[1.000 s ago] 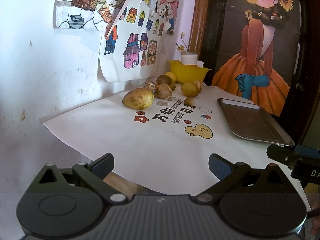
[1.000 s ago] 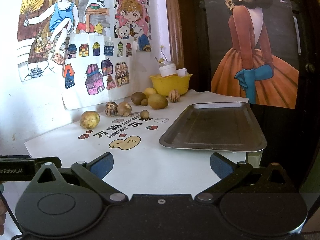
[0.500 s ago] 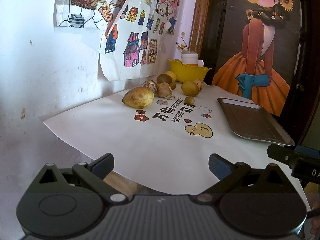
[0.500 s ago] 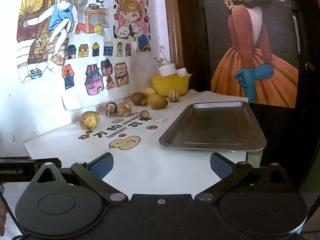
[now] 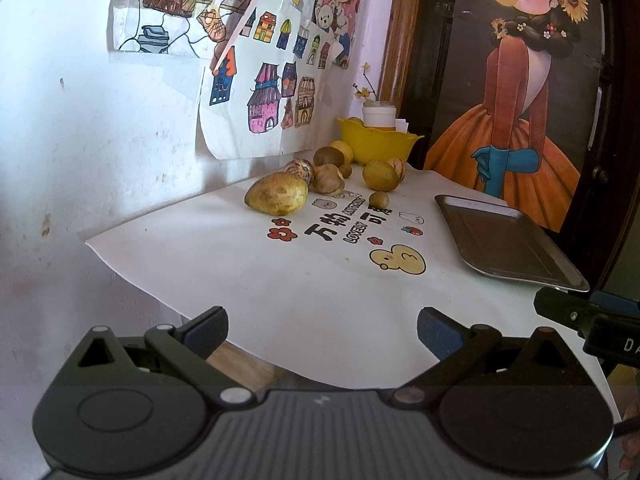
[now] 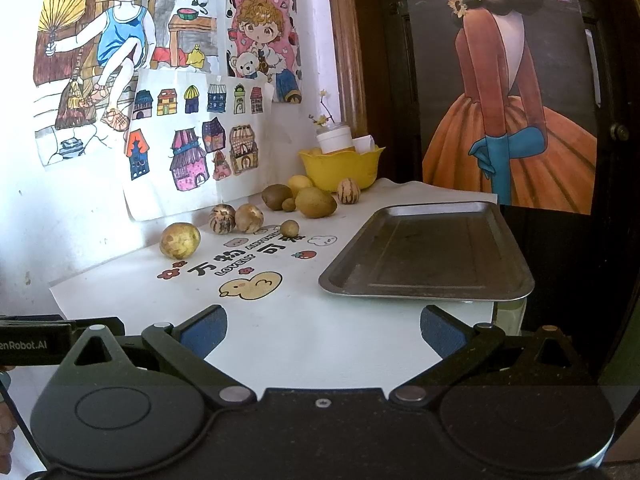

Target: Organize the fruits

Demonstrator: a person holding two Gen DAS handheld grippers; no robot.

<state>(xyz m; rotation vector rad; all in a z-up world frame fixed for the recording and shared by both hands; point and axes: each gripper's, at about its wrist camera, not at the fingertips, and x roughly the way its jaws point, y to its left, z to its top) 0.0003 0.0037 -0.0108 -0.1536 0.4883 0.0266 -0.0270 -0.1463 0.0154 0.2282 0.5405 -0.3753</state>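
Several fruits lie in a loose row at the back of the white table cover: a large yellow-green fruit (image 5: 277, 199) (image 6: 180, 240) nearest the left, two striped brown ones (image 6: 222, 219) beside it, a small round one (image 6: 289, 228), kiwis (image 6: 315, 202) and a lemon (image 6: 300, 183). An empty metal tray (image 6: 430, 254) (image 5: 504, 240) sits on the right. My left gripper (image 5: 322, 326) hangs open over the near table edge, nothing between its fingers. My right gripper (image 6: 323, 326) is open too, just short of the tray's front rim.
A yellow bowl (image 6: 340, 166) holding a white jar stands in the back corner behind the fruits. Drawings hang on the wall at left; a dark door with a poster stands behind the tray. The right gripper's body (image 5: 588, 316) shows at the left view's right edge.
Both views have shifted very slightly; nothing on the table has moved and both grippers stay open.
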